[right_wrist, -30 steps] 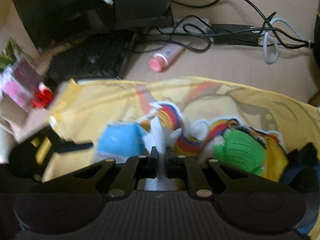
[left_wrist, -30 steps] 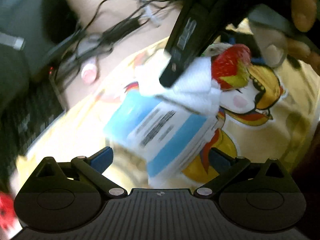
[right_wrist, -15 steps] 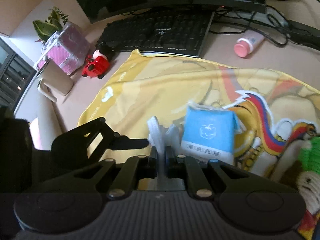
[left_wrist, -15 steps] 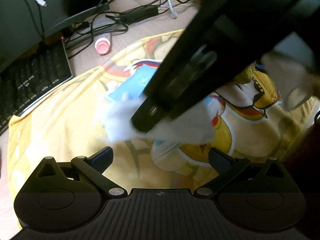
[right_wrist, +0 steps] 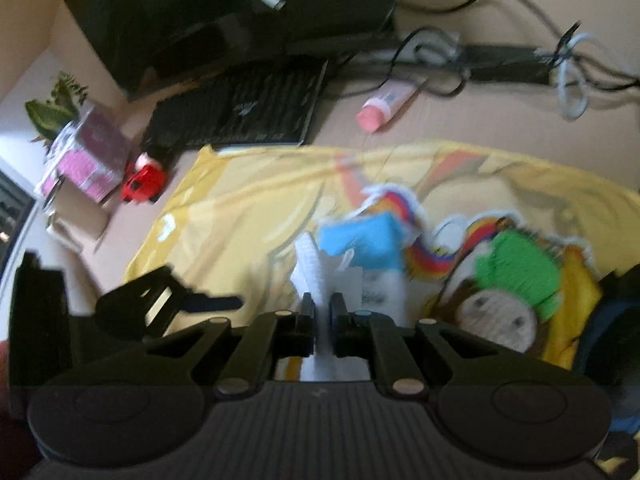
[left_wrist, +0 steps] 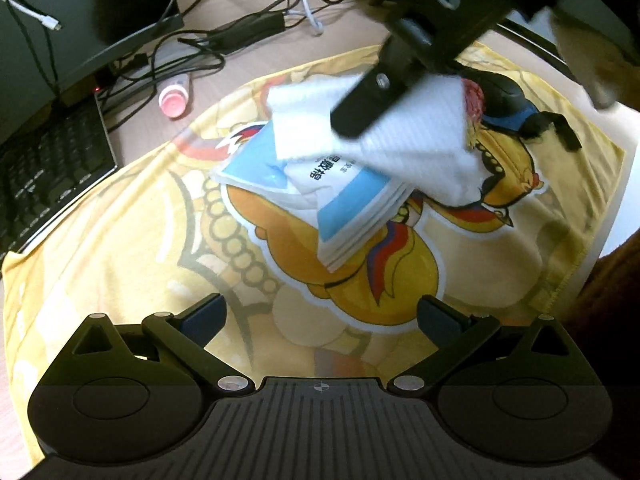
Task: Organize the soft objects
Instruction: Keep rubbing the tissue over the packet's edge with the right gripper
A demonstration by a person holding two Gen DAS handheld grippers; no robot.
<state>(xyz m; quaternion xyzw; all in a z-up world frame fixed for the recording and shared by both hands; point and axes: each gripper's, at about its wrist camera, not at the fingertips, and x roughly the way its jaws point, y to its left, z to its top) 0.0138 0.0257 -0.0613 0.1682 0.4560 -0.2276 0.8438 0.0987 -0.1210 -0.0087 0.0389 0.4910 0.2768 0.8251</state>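
My right gripper (right_wrist: pixel 322 312) is shut on a white folded cloth (right_wrist: pixel 310 264). Seen from the left wrist, that white cloth (left_wrist: pixel 420 136) hangs over the far end of a blue-and-white tissue pack (left_wrist: pixel 340 204), held by the right gripper (left_wrist: pixel 360 116) from above. The tissue pack (right_wrist: pixel 362 240) lies on a yellow printed towel (left_wrist: pixel 140 220). A crocheted doll with green hair (right_wrist: pixel 516 280) rests on the towel to the right. My left gripper (left_wrist: pixel 320 316) stands open low over the towel, nothing between its fingers, and it also shows at the left in the right wrist view (right_wrist: pixel 216 302).
A black keyboard (right_wrist: pixel 244 108), a monitor base (right_wrist: pixel 224 12) and tangled cables (left_wrist: pixel 240 28) lie beyond the towel. A pink-capped tube (left_wrist: pixel 174 98) lies near the cables. A red toy (right_wrist: pixel 144 180), a pink box with a plant (right_wrist: pixel 86 156) and a mug (right_wrist: pixel 76 220) stand at the left.
The right gripper has carried the white cloth back to the right and farther away, from over the pack's near side to its far end. The left gripper has stayed open.
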